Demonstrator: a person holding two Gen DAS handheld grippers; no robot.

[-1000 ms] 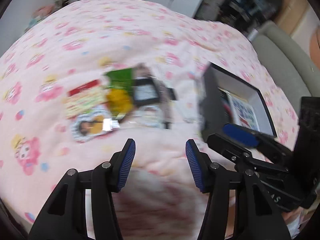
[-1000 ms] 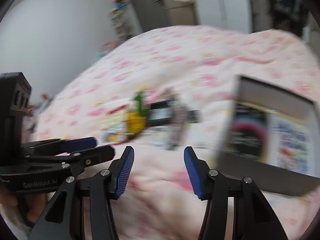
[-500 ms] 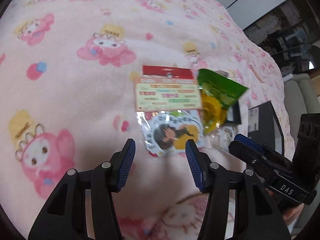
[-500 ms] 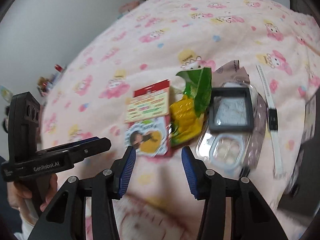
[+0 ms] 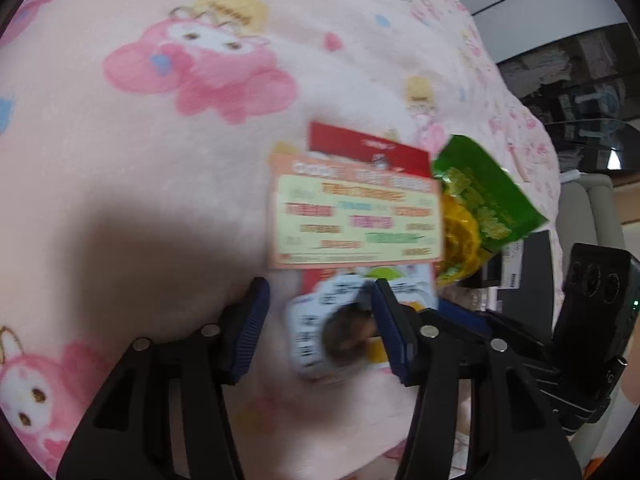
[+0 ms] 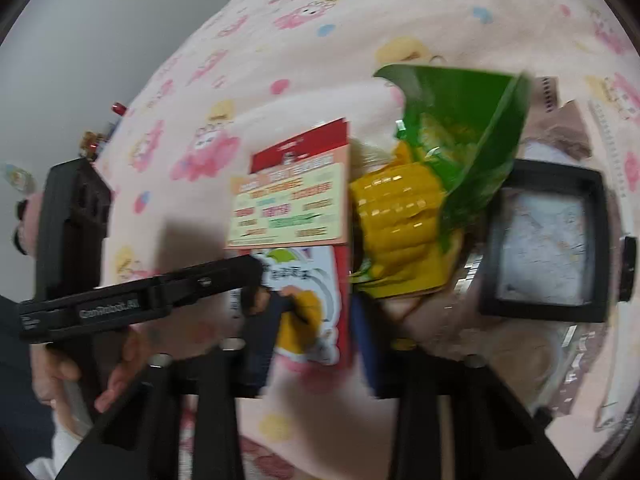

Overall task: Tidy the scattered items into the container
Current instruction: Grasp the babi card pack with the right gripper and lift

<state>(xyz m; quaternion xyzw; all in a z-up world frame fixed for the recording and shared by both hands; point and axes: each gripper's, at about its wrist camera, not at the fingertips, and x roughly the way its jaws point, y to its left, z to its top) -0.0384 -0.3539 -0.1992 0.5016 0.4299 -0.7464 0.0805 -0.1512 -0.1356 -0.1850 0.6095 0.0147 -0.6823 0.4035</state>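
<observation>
We were reaching for the first pick: both grippers, left (image 5: pixel 320 316) and right (image 6: pixel 316 344), stood spread, empty, over the card packet (image 6: pixel 310 300); next, closing on it.

A pink cartoon-print blanket (image 5: pixel 168 128) covers the bed. Beyond its far edge stand a grey upholstered sofa (image 5: pixel 600 216) and dark cluttered shelves (image 5: pixel 576 80). A plain pale wall (image 6: pixel 80 32) rises on the other side.

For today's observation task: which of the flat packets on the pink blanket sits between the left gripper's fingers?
The white character-print packet, below the orange text card; the green corn packet lies farther right.
</observation>
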